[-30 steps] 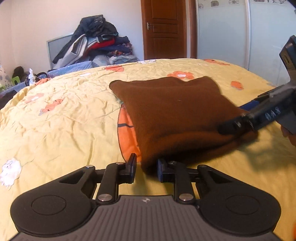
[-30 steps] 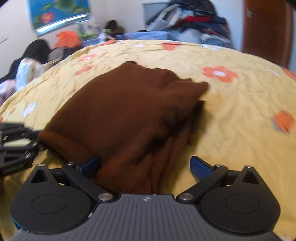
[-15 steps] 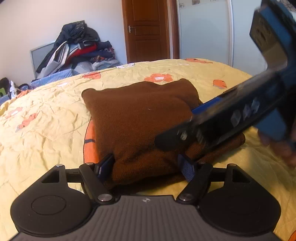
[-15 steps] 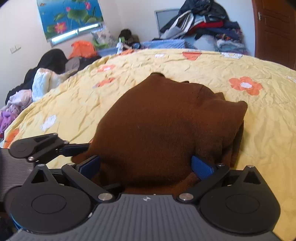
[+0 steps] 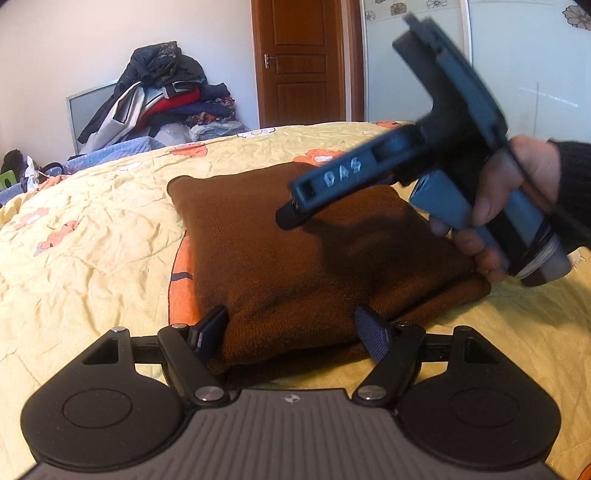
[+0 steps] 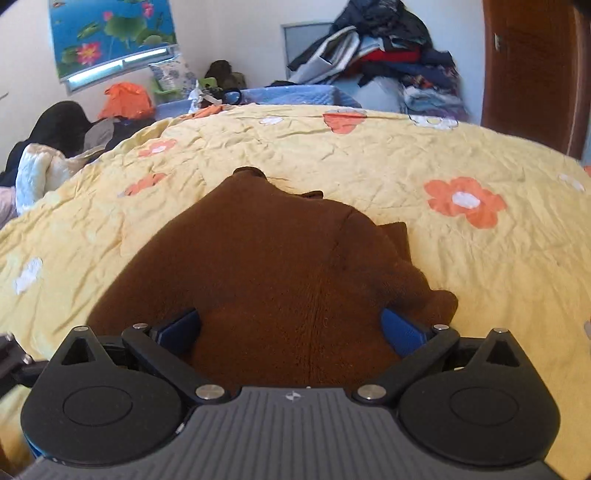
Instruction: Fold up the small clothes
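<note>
A folded brown knit garment (image 5: 303, 258) lies on the yellow flowered bedspread (image 5: 92, 236). My left gripper (image 5: 291, 332) is open, its blue-padded fingers astride the garment's near edge. My right gripper (image 6: 291, 328) is open too and straddles the top of the brown garment (image 6: 280, 266). In the left wrist view the right gripper (image 5: 291, 218) hangs tilted above the garment, held in a bare hand (image 5: 517, 206). Loose flaps show at the garment's right side (image 6: 424, 288).
A heap of clothes (image 5: 162, 99) is piled against the far wall beside a wooden door (image 5: 301, 62). More clothes (image 6: 55, 147) lie off the bed's left side. A lotus poster (image 6: 110, 33) hangs on the wall. A white wardrobe (image 5: 517, 74) stands at right.
My left gripper has opened from nearly shut and now straddles the garment's edge. My right gripper has lifted from the garment's side and moved over its top, staying open.
</note>
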Demonstrator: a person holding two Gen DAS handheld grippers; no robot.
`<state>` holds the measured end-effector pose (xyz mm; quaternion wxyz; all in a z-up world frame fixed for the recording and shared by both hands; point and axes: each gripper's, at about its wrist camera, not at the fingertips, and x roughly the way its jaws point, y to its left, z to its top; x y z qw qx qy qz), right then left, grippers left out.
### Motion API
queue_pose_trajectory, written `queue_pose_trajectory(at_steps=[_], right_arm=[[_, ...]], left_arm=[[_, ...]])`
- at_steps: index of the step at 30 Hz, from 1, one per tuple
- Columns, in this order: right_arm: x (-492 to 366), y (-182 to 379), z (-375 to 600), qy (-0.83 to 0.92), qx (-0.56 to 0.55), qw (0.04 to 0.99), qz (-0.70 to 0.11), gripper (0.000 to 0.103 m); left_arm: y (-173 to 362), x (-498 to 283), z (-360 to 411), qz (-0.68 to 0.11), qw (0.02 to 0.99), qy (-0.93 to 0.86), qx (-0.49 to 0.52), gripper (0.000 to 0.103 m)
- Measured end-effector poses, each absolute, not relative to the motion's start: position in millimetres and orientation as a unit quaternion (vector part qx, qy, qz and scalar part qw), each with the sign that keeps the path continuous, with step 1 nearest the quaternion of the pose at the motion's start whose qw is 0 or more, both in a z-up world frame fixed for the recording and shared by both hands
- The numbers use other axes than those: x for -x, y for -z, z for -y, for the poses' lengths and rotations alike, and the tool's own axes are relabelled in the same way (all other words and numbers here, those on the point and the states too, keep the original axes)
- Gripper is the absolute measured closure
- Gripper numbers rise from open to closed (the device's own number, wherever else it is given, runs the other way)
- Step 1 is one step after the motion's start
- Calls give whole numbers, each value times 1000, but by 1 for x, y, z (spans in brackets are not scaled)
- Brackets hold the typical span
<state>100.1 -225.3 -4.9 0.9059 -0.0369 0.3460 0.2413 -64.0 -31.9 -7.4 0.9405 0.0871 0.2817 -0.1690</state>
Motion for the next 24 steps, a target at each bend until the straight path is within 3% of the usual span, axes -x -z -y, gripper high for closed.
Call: queue_pose_trajectory(at_steps=[7, 9, 11, 17, 18, 20, 21, 22, 23, 24], right_arm=[[-44, -23, 234, -261, 16, 918, -299, 0], [-44, -3, 232, -269, 42, 899, -342, 0], [-37, 9, 232, -249, 104, 909, -318, 0], [-25, -12, 295, -250, -95, 891, -368, 0], [-24, -10, 303, -247, -117, 885, -377, 2], [-25, -3, 308, -260, -141, 868, -398, 10], [-26, 1, 305, -269, -140, 860, -410, 19], [-27, 7, 300, -274, -131, 854, -422, 33], [-25, 9, 294, -281, -110, 859, -415, 41], [-25, 9, 289, -279, -88, 862, -414, 60]], left_arm=[[3, 74, 27, -293, 937, 169, -89, 27], [6, 76, 28, -288, 938, 166, -101, 27], [1, 81, 27, -286, 939, 161, -106, 27], [0, 96, 6, -269, 950, 113, -111, 27], [2, 92, 4, -277, 950, 106, -103, 34], [5, 82, 3, -296, 945, 105, -88, 46], [5, 80, 5, -291, 947, 109, -82, 53], [6, 78, 7, -286, 948, 115, -81, 59], [5, 76, 9, -282, 948, 120, -82, 72], [3, 75, 11, -277, 950, 119, -80, 86]])
